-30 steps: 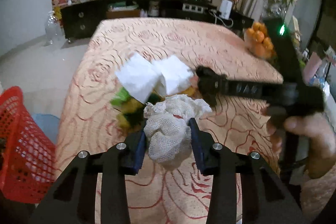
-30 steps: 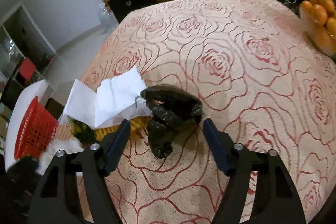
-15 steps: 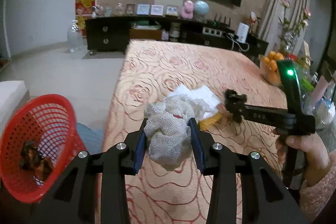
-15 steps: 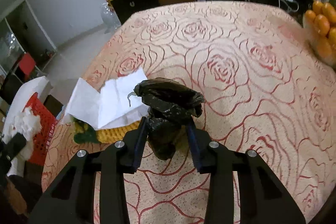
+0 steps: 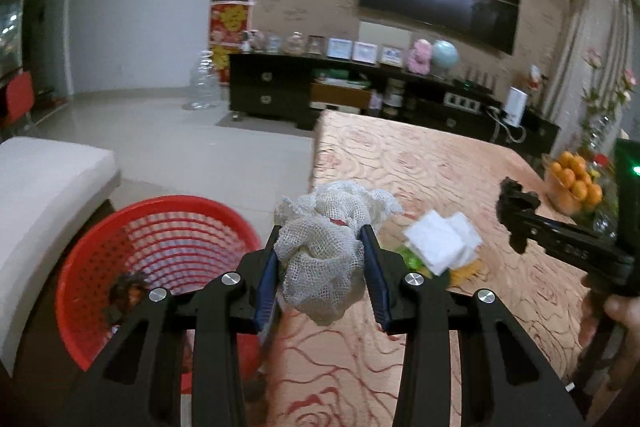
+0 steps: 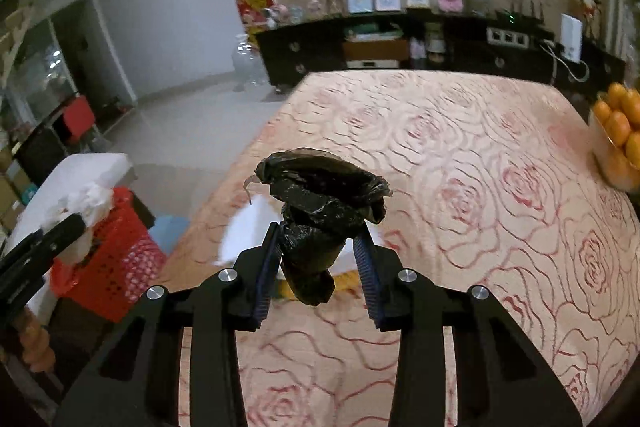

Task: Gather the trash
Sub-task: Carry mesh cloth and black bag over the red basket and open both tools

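Over the rose-print table (image 6: 500,167) — left gripper (image 5: 320,263) pinches white mesh wad (image 5: 320,259), right gripper (image 6: 318,255) clamps crumpled black bag (image 6: 320,195); red basket (image 5: 160,227) beside the table edge.

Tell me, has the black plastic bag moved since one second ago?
Yes. The black plastic bag lay on the tablecloth between open jaws; the right gripper has closed on it and lifted it clear of the cloth.

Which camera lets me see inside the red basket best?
The left wrist view. It looks down into the red basket, showing its round rim, mesh wall and a dark scrap at the bottom. The right wrist view shows the basket only from the side, partly behind the left gripper, so its inside stays hidden.
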Demonstrator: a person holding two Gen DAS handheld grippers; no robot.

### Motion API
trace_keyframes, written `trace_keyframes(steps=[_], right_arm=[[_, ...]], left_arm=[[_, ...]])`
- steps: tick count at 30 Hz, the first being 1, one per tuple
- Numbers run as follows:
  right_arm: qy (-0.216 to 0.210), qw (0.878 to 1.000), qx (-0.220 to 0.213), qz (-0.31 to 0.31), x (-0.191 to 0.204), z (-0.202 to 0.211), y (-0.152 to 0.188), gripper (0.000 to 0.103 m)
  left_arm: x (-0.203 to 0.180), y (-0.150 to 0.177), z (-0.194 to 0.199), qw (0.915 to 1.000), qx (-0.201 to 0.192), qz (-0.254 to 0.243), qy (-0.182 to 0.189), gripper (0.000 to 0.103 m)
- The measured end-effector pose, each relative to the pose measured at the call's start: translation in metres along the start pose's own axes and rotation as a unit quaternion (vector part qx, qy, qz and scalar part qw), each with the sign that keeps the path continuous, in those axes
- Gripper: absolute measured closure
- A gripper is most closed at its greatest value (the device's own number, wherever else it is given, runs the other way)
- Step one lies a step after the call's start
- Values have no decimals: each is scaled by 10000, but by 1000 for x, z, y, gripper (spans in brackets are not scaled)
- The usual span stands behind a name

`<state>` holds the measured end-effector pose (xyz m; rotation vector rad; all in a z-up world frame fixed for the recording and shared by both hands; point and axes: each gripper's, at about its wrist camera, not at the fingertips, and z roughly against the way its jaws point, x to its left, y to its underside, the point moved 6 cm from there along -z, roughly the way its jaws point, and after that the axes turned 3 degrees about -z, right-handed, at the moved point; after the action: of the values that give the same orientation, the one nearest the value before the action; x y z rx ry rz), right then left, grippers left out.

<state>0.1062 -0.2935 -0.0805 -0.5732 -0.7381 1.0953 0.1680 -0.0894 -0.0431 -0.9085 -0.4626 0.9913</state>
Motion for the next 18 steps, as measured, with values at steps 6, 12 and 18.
trace_keyframes(steps=[6,12,18], right_arm=[[-323,9992,-2,244,38,-3,-4,67],[-706,9959,123,548,84,-13,-2,67],[-1105,9881,284,1027,142,-20,-1,67]], left_arm=[[34,0,9,9987,-42,228,-444,66],[63,-1,18,9963,-101,429,-740,66],[94,1,27,9930,-157,689,-945,66]])
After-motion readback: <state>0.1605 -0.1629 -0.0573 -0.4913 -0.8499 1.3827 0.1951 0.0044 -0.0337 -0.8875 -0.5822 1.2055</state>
